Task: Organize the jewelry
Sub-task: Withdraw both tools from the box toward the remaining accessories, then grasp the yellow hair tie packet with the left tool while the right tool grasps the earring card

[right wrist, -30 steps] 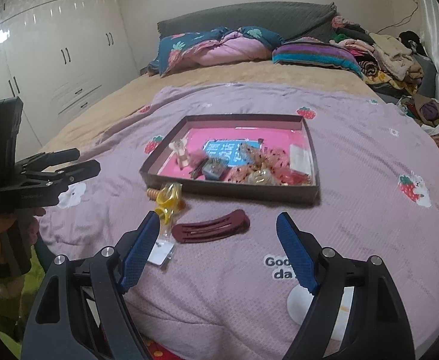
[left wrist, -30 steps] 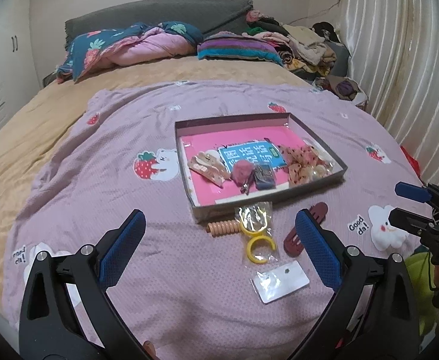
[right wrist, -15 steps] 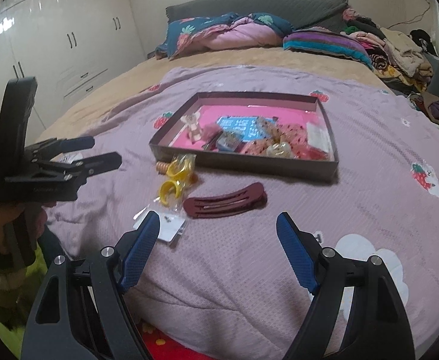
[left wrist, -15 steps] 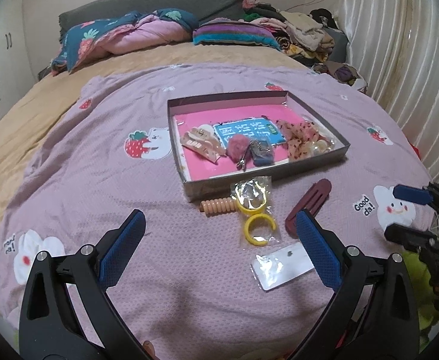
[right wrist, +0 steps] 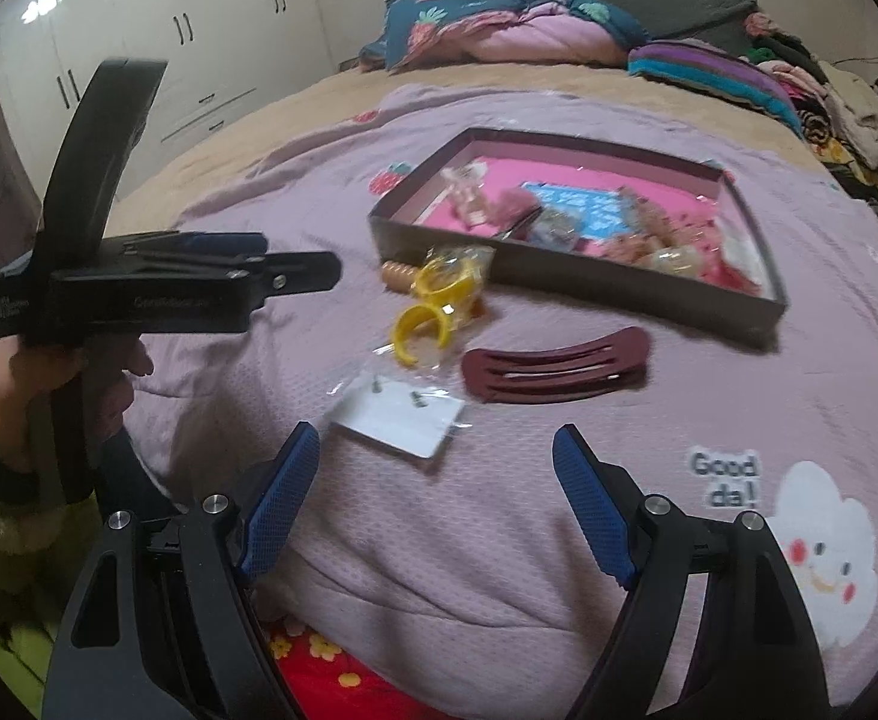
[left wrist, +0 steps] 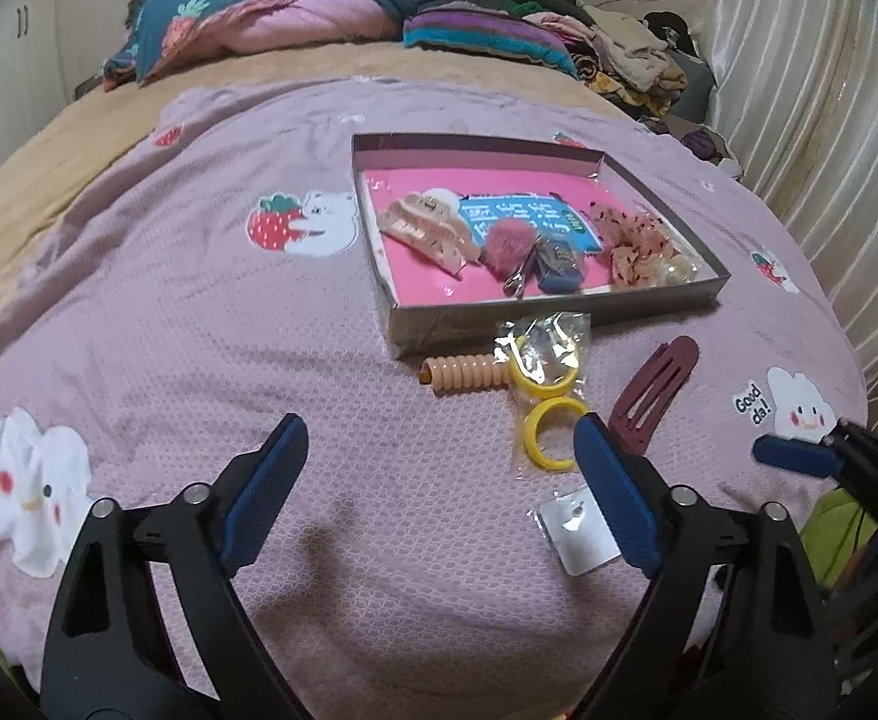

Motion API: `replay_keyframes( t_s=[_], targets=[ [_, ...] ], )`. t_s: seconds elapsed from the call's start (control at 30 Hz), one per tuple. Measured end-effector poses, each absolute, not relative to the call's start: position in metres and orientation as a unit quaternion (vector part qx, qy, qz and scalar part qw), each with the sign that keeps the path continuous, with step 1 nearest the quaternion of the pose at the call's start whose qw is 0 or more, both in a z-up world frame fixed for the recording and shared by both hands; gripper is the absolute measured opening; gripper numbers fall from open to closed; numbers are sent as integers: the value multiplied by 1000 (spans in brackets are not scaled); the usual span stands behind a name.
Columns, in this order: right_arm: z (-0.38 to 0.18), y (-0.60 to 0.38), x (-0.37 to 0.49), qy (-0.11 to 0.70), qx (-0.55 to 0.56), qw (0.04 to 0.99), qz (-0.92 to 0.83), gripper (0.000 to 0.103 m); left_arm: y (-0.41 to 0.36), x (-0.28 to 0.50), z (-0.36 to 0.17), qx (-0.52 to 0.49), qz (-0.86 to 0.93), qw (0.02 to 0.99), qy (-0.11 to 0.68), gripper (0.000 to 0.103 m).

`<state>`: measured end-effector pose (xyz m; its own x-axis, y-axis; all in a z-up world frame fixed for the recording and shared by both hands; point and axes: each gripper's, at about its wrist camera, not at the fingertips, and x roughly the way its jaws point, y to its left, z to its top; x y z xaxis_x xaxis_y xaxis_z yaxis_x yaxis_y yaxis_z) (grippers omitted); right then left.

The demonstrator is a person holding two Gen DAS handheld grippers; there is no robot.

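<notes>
A shallow box [left wrist: 400, 324] with a pink floor lies on the lilac blanket and holds hair clips, a scrunchie and small items. In front of it lie an orange spiral tie [left wrist: 463, 375], a bagged yellow ring [left wrist: 544, 372], a loose yellow ring [left wrist: 550, 441], a maroon hair clip [left wrist: 655, 396] and a white earring card [left wrist: 577, 525]. My left gripper [left wrist: 439, 438] hovers left of these; its jaws are closing with only blanket between them. My right gripper [right wrist: 436, 444] stands open just short of the earring card [right wrist: 403, 414], with the maroon clip [right wrist: 553, 372] beyond it.
Folded quilts [left wrist: 271, 18] and a pile of clothes [left wrist: 619, 54] sit at the head of the bed. White wardrobes [right wrist: 139, 60] stand to the left and a curtain [left wrist: 829, 120] to the right. A hand [right wrist: 13, 372] holds the left gripper at the bed's near edge.
Both grippers have sunk and come closer to the loose items in front of the box. The left jaws stand narrower than before. The items on the blanket have not moved.
</notes>
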<state>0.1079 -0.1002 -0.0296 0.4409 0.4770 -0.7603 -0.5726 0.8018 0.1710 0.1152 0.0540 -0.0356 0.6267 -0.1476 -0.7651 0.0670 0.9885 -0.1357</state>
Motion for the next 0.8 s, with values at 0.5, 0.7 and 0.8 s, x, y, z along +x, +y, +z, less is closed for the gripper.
replay_keyframes(
  t_s=[0.5, 0.7, 0.8],
  targets=[
    [-70, -55, 121, 454, -45, 845, 279, 79, 56, 131, -47, -70, -75, 890, 445, 69],
    [-78, -55, 122, 444, -49, 854, 268, 72, 50, 140, -53, -79, -91, 882, 455, 69],
    [-77, -65, 125, 445, -33, 852, 274, 66, 45, 145, -57, -91, -105, 875, 464, 69]
  ],
)
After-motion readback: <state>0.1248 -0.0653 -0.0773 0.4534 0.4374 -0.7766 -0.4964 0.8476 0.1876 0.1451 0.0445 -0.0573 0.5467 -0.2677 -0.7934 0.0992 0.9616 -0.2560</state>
